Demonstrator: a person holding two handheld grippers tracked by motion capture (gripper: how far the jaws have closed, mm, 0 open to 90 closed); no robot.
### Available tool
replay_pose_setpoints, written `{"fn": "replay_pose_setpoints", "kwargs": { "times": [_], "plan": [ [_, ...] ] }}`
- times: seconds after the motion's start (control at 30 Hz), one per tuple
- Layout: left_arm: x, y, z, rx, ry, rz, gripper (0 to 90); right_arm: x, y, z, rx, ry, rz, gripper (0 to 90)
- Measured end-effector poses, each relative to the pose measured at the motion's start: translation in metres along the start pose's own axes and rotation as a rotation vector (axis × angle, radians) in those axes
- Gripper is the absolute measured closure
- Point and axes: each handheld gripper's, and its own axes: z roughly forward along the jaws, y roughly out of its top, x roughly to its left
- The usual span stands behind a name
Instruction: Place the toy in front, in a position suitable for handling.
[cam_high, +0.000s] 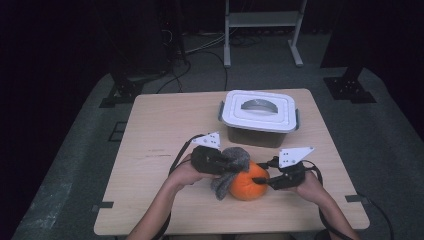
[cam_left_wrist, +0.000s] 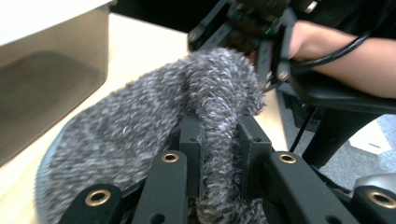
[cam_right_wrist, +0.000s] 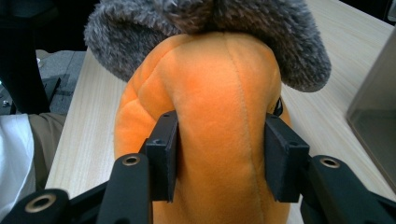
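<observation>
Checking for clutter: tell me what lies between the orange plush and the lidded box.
Bare tabletop, in the high view, between the orange plush and the box.

The round plush pumpkin (cam_right_wrist: 219, 126) between my right fingers (cam_right_wrist: 163, 154) was a bright, even orange, with darker orange along its seams. The shaggy fabric cap (cam_left_wrist: 154, 126) in my left fingers (cam_left_wrist: 189, 140) was a mottled grey, flecked with white and darker strands. My fingers were matte black with brass-coloured rivets. The rectangular plastic storage box (cam_high: 257, 132) had a white lid with a grey handle over a smoky translucent body. The wooden surface (cam_high: 150, 145) was pale beige with a fine, straight grain.
</observation>
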Motion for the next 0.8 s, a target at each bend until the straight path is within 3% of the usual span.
{"fn": "replay_pose_setpoints", "kwargs": {
  "times": [0.1,0.2,0.3,0.43,0.57,0.67,0.8],
  "plan": [
    [-0.002,-0.001,0.0,-0.009,0.001,-0.005,75.2,0.001,0.009,-0.005,0.033,0.021,0.04,37.6],
    [-0.002,0.002,0.004,-0.028,-0.017,-0.012,75.2,0.006,0.024,-0.008,0.05,-0.001,0.032,29.5],
    [-0.004,0.006,0.011,-0.031,-0.037,-0.004,75.2,0.008,0.03,-0.001,0.057,-0.01,0.041,24.4],
    [0.0,0.002,0.003,-0.039,-0.021,-0.017,74.9,0.007,0.024,0.004,0.06,-0.019,0.03,39.2],
    [0.006,-0.01,-0.007,-0.025,0.031,-0.043,74.5,0.006,0.017,-0.001,0.061,-0.016,0.012,46.7],
    [0.008,-0.02,-0.005,-0.049,0.005,-0.075,74.5,0.008,0.017,-0.002,0.064,-0.017,-0.013,50.3],
    [0.008,-0.02,-0.008,-0.066,-0.017,-0.074,74.6,0.011,0.025,0.002,0.058,-0.013,-0.048,54.0]
  ]
}}
